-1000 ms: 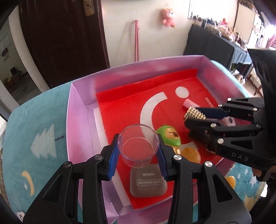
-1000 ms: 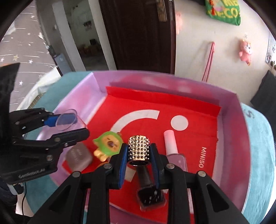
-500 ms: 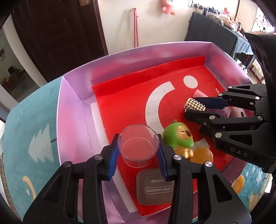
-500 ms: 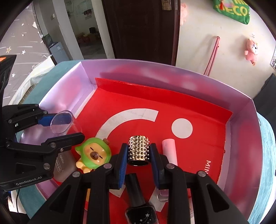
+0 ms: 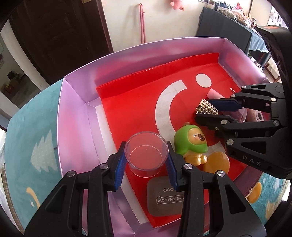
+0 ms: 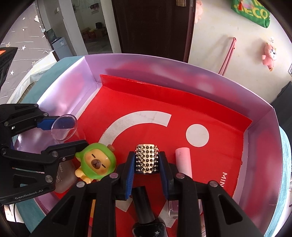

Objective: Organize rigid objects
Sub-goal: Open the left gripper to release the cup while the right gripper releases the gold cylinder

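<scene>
Both grippers have been lowered toward the red-lined box (image 5: 78,113); the clear plastic cup (image 5: 146,155), clamped in the left gripper (image 5: 146,164), and the studded gold cap (image 6: 147,158), clamped in the right gripper (image 6: 147,175), could be knocked against the capybara figurine (image 5: 191,144) between them.

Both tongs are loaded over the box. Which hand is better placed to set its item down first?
Left, probably. The left tongs hold the clear cup over bare floor by the box wall; the right tongs hold the studded cap over bottles.

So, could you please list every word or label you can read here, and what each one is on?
"EYE SHADOW": grey compact, upside down; the brand above it is partly hidden.
"DAS": right tongs.
"GenRobot.AI": left tongs.
"MIN", cut off: red liner.
"ECO", cut off: green wall hanging.
</scene>
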`<state>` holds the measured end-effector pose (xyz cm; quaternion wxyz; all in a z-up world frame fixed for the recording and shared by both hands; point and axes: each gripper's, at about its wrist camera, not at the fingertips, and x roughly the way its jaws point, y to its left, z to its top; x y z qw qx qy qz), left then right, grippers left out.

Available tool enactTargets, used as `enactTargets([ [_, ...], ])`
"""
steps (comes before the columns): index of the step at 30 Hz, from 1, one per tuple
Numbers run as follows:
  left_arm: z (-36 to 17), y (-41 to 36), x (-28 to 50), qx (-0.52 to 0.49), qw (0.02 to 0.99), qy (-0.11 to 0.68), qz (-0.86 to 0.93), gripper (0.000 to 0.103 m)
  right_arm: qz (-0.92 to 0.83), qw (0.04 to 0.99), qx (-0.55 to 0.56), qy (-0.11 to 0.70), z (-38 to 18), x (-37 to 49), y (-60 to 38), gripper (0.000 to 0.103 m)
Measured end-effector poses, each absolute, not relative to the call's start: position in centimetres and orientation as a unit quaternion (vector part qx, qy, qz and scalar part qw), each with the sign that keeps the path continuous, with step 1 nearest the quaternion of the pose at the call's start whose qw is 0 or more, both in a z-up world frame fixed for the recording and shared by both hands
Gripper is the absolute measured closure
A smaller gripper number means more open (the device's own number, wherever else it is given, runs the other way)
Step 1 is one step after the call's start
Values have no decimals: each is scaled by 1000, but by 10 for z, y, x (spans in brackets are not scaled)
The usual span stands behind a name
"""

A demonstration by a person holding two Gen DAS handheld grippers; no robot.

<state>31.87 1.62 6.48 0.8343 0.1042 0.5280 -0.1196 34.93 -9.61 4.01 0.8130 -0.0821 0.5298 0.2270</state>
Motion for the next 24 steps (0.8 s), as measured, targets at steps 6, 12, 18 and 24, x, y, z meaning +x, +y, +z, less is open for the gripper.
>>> enactTargets([
  [6, 61, 15, 323, 103, 833, 531, -114, 65, 225, 813, -88, 529, 40, 349, -95, 76],
  [12, 59, 20, 326, 103, 828, 538, -116, 65, 225, 813, -93, 529, 39, 349, -94, 76],
  [18, 49, 11, 328, 142, 816, 548, -114, 65, 224, 813, -96, 529, 39, 348, -92, 76],
  [24, 47, 14, 332, 131, 815, 552, -118, 65, 225, 813, -98, 528, 38, 347, -91, 76],
])
